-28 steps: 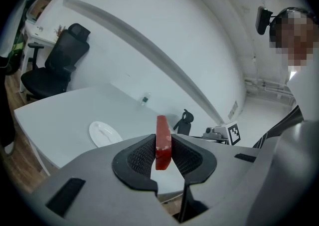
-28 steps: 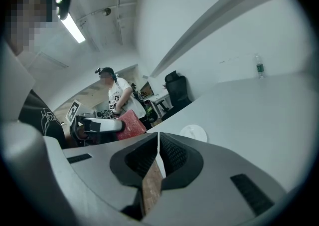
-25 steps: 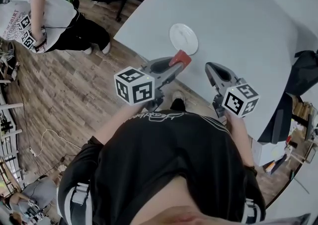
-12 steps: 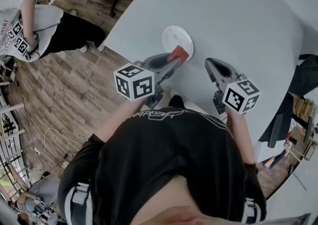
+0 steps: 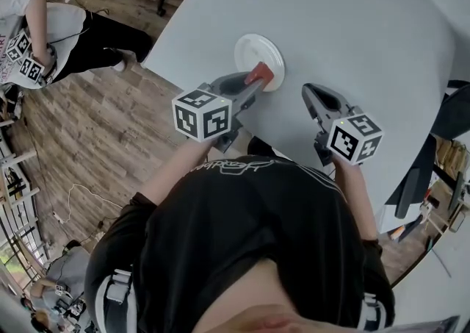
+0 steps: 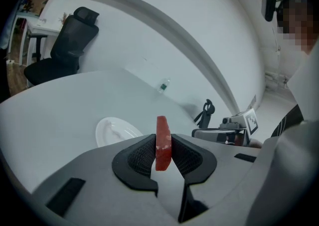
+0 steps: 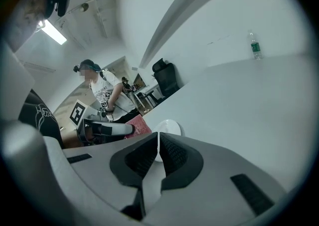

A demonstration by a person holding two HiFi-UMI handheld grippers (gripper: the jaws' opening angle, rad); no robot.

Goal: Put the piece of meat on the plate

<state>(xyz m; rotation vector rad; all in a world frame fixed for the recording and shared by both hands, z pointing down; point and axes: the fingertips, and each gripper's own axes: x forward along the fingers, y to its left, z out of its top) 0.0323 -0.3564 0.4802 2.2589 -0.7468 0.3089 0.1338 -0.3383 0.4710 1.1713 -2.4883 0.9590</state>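
Now that the meat (image 5: pixel 258 73) clamped in the left gripper (image 6: pixel 163 151) has been lowered over the six-o'clock rim of the plate (image 5: pixel 253 48), release is judged next; the right gripper (image 7: pixel 157 151) is closed, empty.

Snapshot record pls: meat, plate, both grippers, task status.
meat: red slab, on edge, clamped in left gripper
plate: white, empty, on table
meat vs plate: over the plate's near rim in head view, not set down
right gripper: jaws together, nothing held
task status: meat not yet on plate
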